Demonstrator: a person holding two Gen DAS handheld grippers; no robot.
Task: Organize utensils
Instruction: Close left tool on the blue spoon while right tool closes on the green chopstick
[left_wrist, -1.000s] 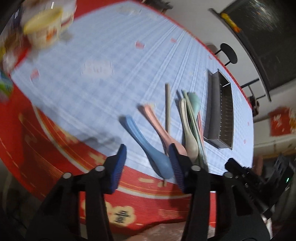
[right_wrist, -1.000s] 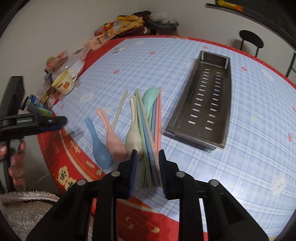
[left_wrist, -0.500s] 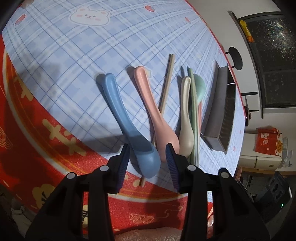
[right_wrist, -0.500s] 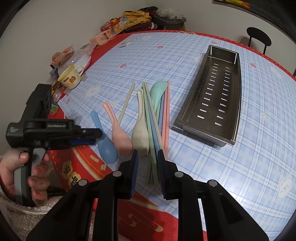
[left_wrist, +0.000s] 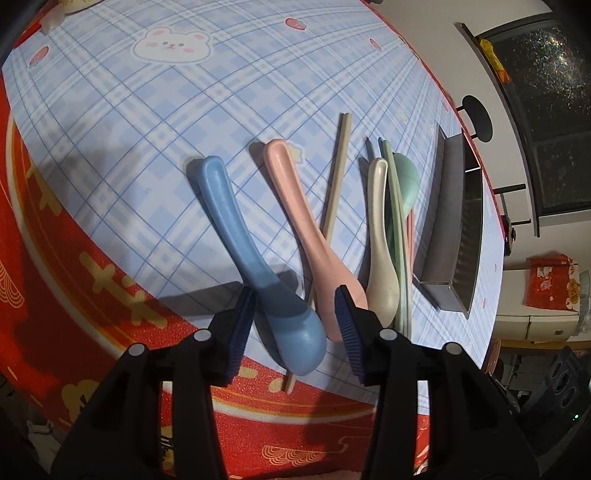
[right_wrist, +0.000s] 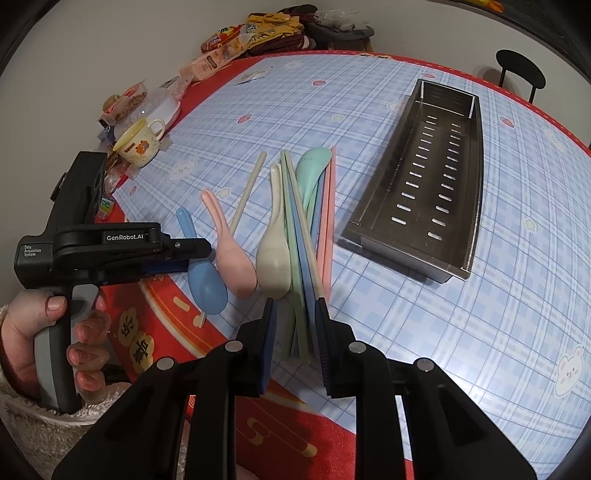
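A blue spoon (left_wrist: 255, 254), a pink spoon (left_wrist: 314, 236), a cream spoon (left_wrist: 380, 266) and a green spoon (left_wrist: 406, 181) lie in a row near the table's front edge, with beige chopsticks (left_wrist: 334, 188) and green, blue and pink chopsticks (right_wrist: 306, 236) among them. My left gripper (left_wrist: 293, 314) is open, its fingers either side of the blue spoon's bowl. It also shows in the right wrist view (right_wrist: 184, 254). My right gripper (right_wrist: 293, 325) is open a little around the near ends of the green and blue chopsticks. An empty metal slotted tray (right_wrist: 476, 177) sits to the right.
A yellow mug (right_wrist: 138, 146), snack packets (right_wrist: 218, 55) and jars crowd the far left table edge. The table has a blue checked cloth (right_wrist: 480, 332) over a red cloth (left_wrist: 74, 280). A black stool (right_wrist: 521, 74) stands beyond the table.
My left gripper has moved down and in toward the blue spoon until its fingers straddle the bowl. My right gripper has edged forward over the chopstick ends.
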